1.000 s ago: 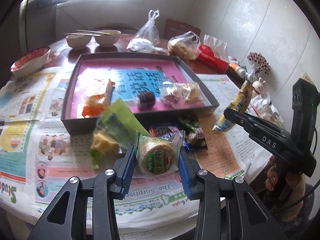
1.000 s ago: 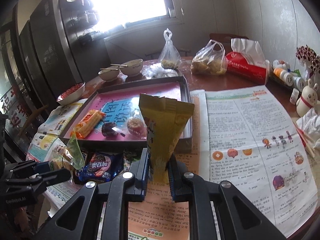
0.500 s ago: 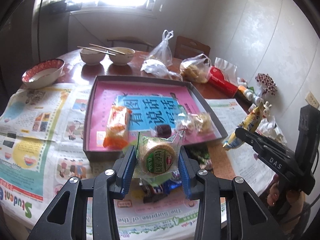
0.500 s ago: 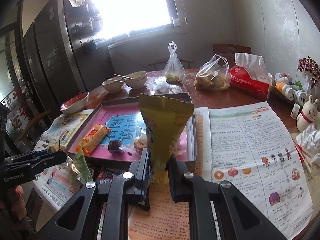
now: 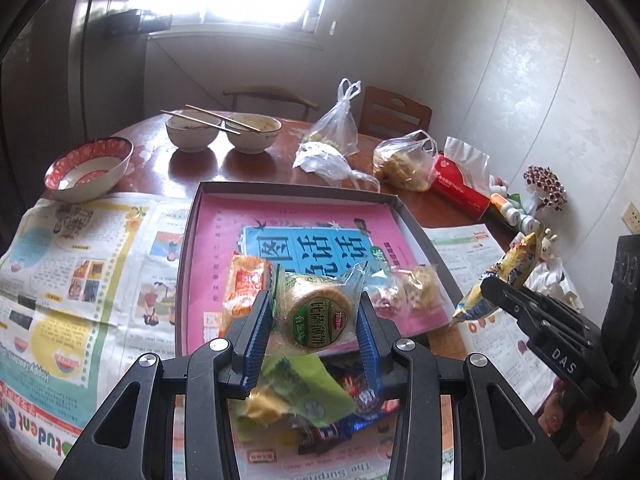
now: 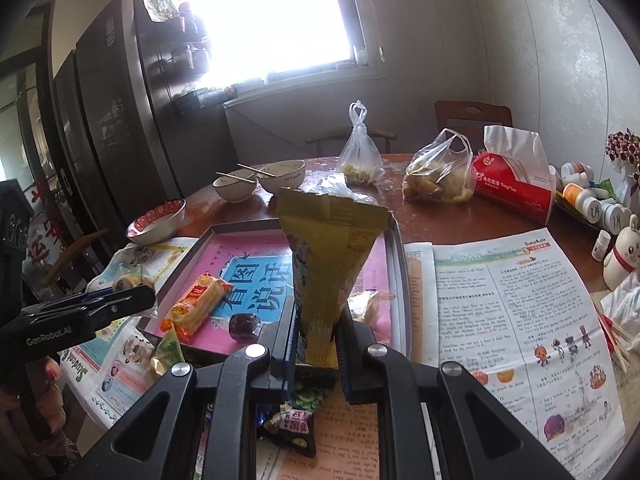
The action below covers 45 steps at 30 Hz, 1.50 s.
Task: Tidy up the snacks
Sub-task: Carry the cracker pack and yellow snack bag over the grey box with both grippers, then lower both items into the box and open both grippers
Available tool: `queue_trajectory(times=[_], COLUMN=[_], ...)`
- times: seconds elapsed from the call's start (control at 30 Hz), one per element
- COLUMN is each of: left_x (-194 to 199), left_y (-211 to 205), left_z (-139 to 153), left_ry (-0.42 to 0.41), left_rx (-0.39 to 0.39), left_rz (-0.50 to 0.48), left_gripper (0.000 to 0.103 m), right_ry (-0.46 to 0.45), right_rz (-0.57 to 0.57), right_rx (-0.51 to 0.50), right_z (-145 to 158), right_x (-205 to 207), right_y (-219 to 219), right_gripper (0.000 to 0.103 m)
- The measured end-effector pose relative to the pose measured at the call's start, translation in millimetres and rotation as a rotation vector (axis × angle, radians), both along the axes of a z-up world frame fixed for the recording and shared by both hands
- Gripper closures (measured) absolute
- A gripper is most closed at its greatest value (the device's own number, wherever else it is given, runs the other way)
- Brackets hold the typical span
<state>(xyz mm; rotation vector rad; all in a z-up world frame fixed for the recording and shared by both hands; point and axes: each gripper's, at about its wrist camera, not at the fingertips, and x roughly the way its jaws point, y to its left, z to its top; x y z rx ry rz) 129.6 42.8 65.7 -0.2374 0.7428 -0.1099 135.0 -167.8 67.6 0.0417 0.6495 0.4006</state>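
Observation:
My left gripper (image 5: 314, 326) is shut on a round green-labelled cake in clear wrap (image 5: 318, 312), held above the near edge of the dark tray (image 5: 188, 248) with its pink and blue liner. My right gripper (image 6: 318, 326) is shut on a yellow snack bag (image 6: 328, 256) that stands upright over the tray's near wall (image 6: 400, 280). In the tray lie an orange cracker pack (image 6: 198, 304), a dark wrapped sweet (image 6: 244, 324) and clear-wrapped pastries (image 5: 416, 286). Below the left gripper, loose green, yellow and blue packets (image 5: 304, 400) rest on the newspaper.
Newspaper (image 6: 512, 320) covers the round wooden table. At the back stand two bowls with chopsticks (image 5: 220, 132), a red-rimmed bowl (image 5: 88, 168), plastic bags (image 5: 404, 160), a red tissue pack (image 6: 516, 184), small bottles (image 6: 588, 200) and a rabbit figure (image 6: 624, 256).
Both grippers rose and moved toward the tray with their snacks; the cake now hangs over the tray's near edge, and the loose packets have dropped lower in the left wrist view.

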Motion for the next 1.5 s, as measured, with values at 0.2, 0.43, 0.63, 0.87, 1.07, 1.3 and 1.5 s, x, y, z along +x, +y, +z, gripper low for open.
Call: queue_trajectory(times=[0.2,0.43,0.63,0.87,1.07,1.3,1.5], left_x=[18,37,51,61,66,69,70], left_y=[-1,-3,-3,-4,-2,-5,-5], left_z=[-6,-18,-30,-40,-49,-54,-56], left_ry=[0.016,0.040,0.070,0.094,0.112,0.122,0.124], left_rx=[0.002,0.007,0.004,0.016,0.017,0.019,0.024], left_rz=[0.003,0.004,0.003,0.006,0.015,0.010,0.011], left_gripper=[0.061,0.061,0.061,0.061,0.061,0.061,0.061], right_ry=[0.012,0.025,0.043,0.060,0.078,0.094,0.106], right_rz=[-0.001,0.001,0.001,0.008,0.020,0.030,0.040], right_rx=[0.002,0.001,-0.001,-0.008,-0.014,-0.023,-0.030], right_z=[-3,-8,-14,-20,-26,-33,-37], right_x=[8,16,23,29,32,35,37], right_y=[3,5,6,9,13,16,20], right_gripper=[0.086,0.086,0.086,0.086,0.086,0.086,0.086])
